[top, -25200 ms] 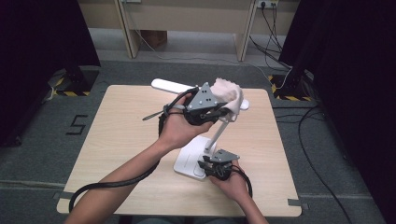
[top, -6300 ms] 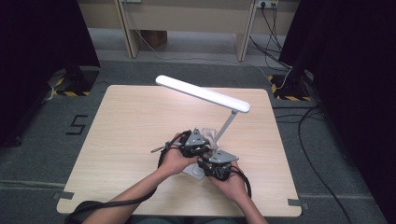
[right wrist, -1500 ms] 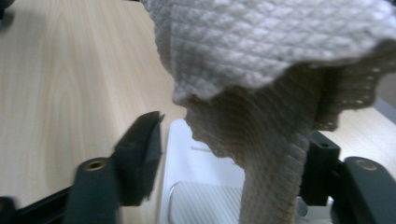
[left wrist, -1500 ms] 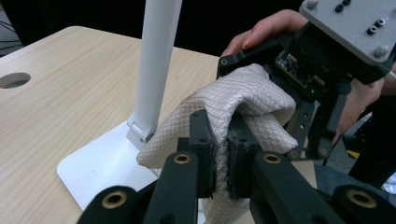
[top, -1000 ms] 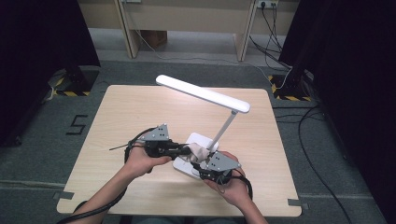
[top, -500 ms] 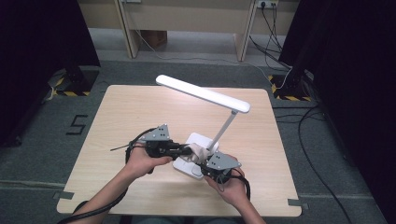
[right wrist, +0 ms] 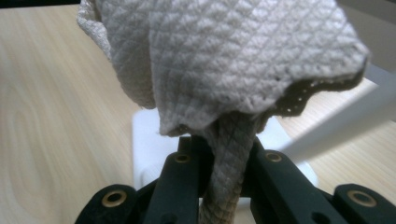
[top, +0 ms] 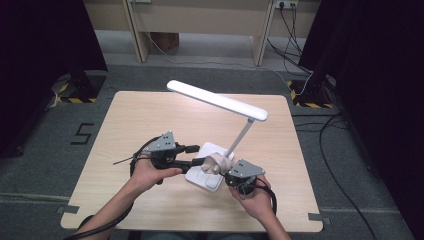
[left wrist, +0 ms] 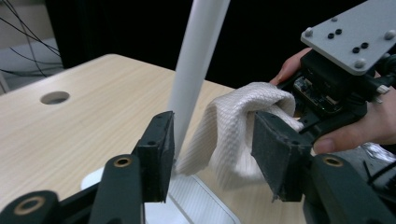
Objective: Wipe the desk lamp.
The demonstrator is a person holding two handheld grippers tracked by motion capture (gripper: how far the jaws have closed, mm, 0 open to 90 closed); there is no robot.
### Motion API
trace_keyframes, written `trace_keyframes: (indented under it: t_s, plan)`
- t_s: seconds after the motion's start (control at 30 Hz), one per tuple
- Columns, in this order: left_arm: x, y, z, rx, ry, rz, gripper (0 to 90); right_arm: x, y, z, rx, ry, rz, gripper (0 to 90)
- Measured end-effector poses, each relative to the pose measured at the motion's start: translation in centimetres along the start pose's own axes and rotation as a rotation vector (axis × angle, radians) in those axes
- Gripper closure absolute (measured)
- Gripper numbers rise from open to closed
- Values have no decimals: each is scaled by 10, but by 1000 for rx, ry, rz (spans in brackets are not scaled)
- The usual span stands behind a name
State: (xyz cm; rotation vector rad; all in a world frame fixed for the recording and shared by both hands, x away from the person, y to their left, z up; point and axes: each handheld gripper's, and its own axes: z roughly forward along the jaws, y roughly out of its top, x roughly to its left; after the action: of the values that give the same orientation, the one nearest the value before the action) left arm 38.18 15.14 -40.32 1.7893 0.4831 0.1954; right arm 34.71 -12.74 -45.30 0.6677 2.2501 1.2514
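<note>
since a second ago the cloth (top: 216,163) has passed from left gripper (left wrist: 212,158) to right gripper (right wrist: 225,179): left jaws have just been opening and now stand apart either side of it, pads not pressing; right jaws have just been closing and pinch a fold. cloth hangs over the lamp base (top: 199,176) beside the stem (top: 240,137), probably a handoff for wiping. both hands low, grippers angled inward toward the base.
</note>
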Motion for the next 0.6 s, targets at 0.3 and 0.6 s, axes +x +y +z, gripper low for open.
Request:
trace_keyframes:
  t_s: [0.3,0.6]
  plan:
    - [23,-49,0,143,177,-42,564,-26,-6,-26,29,-133,35,836]
    - [23,-73,12,212,210,-13,578,-58,-7,-53,81,-292,85,835]
